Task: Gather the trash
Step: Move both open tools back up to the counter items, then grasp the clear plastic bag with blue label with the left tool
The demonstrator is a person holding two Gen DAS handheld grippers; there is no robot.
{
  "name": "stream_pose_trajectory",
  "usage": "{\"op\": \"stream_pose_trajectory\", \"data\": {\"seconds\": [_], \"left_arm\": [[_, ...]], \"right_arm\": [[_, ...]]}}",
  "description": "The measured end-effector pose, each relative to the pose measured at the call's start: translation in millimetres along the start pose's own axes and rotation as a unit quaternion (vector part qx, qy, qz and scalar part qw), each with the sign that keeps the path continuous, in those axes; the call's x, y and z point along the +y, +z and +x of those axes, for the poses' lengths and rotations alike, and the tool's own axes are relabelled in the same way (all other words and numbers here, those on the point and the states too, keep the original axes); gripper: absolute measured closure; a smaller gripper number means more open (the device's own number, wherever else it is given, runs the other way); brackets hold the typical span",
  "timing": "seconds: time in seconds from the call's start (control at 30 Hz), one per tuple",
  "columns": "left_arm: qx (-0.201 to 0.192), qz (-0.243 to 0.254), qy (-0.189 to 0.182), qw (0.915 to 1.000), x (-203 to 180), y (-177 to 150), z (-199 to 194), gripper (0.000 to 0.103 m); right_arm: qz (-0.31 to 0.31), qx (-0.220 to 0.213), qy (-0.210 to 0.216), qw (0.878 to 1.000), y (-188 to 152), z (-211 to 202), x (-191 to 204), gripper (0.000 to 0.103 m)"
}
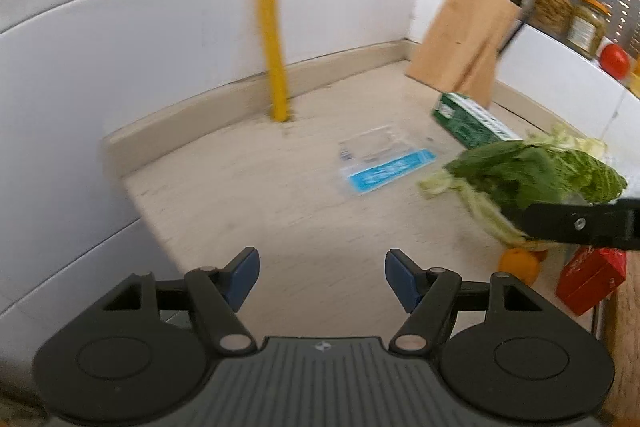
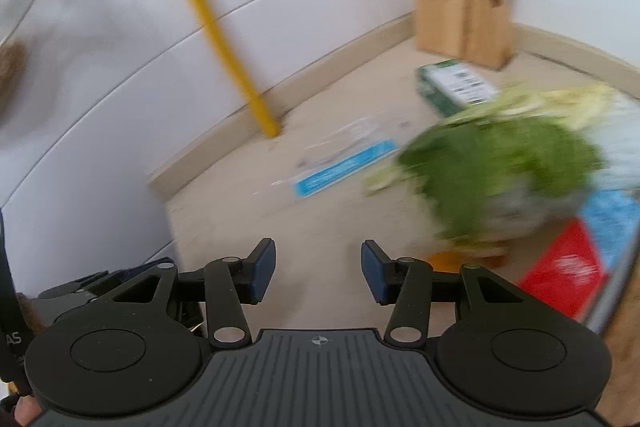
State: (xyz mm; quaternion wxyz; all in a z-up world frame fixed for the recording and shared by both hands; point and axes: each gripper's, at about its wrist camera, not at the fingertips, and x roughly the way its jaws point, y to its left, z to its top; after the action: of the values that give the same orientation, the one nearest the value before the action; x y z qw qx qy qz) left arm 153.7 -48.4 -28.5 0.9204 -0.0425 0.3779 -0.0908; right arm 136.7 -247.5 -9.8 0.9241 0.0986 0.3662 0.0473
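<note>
Lying flat near the bench's back corner, the clear wrapper looks light, limp and slippery; pinch its blue edge. Left gripper and right gripper both gape empty.

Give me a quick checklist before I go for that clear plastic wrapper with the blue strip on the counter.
1. Left hand-held gripper open, nothing between its pads: ok.
2. Right hand-held gripper open and empty: ok.
3. Clear plastic wrapper with blue strip lying flat, uncovered: ok.
4. Beige counter between grippers and wrapper free of objects: ok.
5. Leafy green lettuce apart from wrapper: ok, though close.
6. Trash container in view: not ok.
</note>
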Motion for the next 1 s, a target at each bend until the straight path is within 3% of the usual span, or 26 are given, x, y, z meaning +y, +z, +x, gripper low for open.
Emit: {"op": "stream_pose_trajectory", "data": {"seconds": [0.37, 0.43, 0.63, 0.73, 0.87, 1.0], "left_arm": [[-0.001, 0.053, -0.035, 0.9979, -56.1, 27.1, 29.1, 0.039], [-0.002, 0.057, -0.038, 0.9976, -63.0, 32.2, 33.3, 0.033], [-0.009, 0.065, -0.044, 0.9968, -74.9, 44.6, 45.5, 0.032], [-0.011, 0.093, -0.050, 0.9943, -75.8, 51.5, 54.1, 0.032], [-0.024, 0.185, -0.048, 0.9812, -77.8, 63.9, 74.6, 0.032], [-0.012, 0.252, -0.086, 0.9638, -73.1, 80.6, 99.6, 0.031]], "right_arm": [[0.055, -0.042, -0.047, 0.996, 20.1, -30.0, -80.9, 0.044], [0.051, -0.053, -0.060, 0.995, 25.9, -35.6, -93.6, 0.043], [0.016, -0.075, -0.075, 0.994, 45.6, -44.3, -113.4, 0.037], [0.011, -0.079, -0.079, 0.994, 53.2, -41.0, -118.2, 0.035], [0.031, -0.079, -0.076, 0.993, 53.4, -39.6, -125.6, 0.035], [0.050, -0.076, -0.085, 0.992, 45.3, -41.5, -126.0, 0.035]]}}
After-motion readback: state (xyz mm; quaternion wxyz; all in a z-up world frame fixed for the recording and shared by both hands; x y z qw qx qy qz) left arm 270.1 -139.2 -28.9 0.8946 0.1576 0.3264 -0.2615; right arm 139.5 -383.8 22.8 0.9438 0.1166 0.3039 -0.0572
